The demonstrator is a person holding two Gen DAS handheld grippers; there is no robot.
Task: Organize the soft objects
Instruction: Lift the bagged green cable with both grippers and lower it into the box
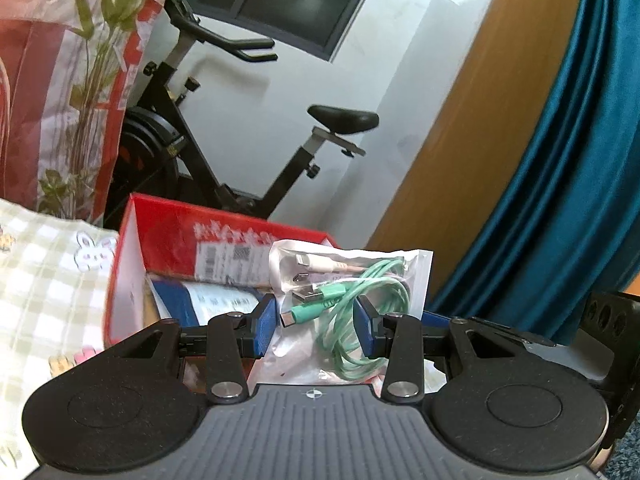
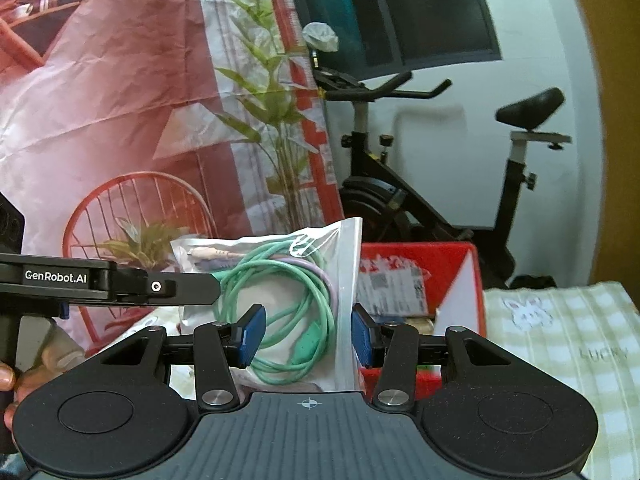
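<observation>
Left wrist: both grippers [image 1: 316,330] [image 2: 305,338] clamp bag [image 1: 352,280] upright; red box [image 1: 168,232] just beyond, left.

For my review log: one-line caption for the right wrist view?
Right gripper and left gripper both grip a clear bag of cables, before a red box and exercise bike.

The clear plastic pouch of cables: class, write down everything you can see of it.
The clear plastic pouch of cables is a glossy, see-through zip bag holding coiled mint-green, pale pink and lilac cables with plugs. It stands roughly upright in the air, in front of an open red cardboard box. The left gripper and the right gripper both straddle it, blue pads at its sides.
</observation>
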